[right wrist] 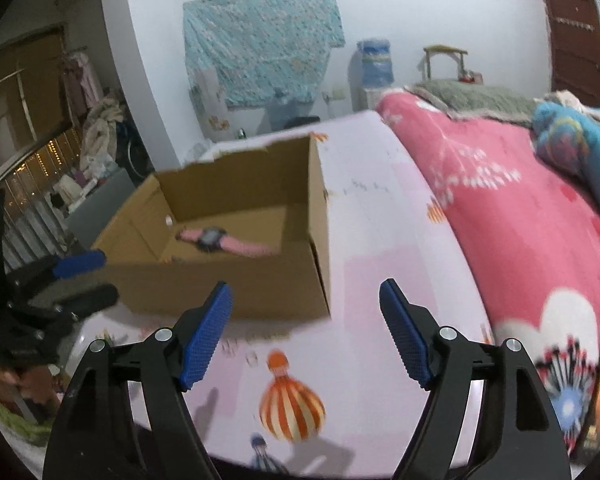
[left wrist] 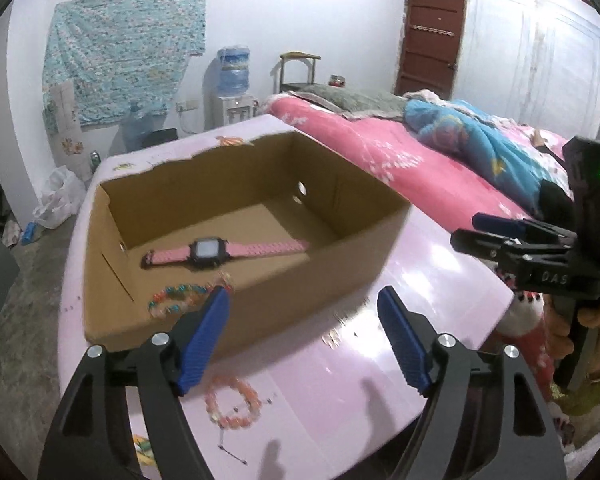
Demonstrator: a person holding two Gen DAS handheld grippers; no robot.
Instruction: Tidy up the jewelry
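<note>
Both grippers wide & empty, left gripper (left wrist: 302, 336) over table's near edge w/ orange bead bracelet (left wrist: 233, 402) just below its pads: dip straight down, pinch one side of loop, lift over cardboard box (left wrist: 260, 300) wall beside pink watch (left wrist: 224, 254); right gripper (right wrist: 305, 332) stays clear
</note>
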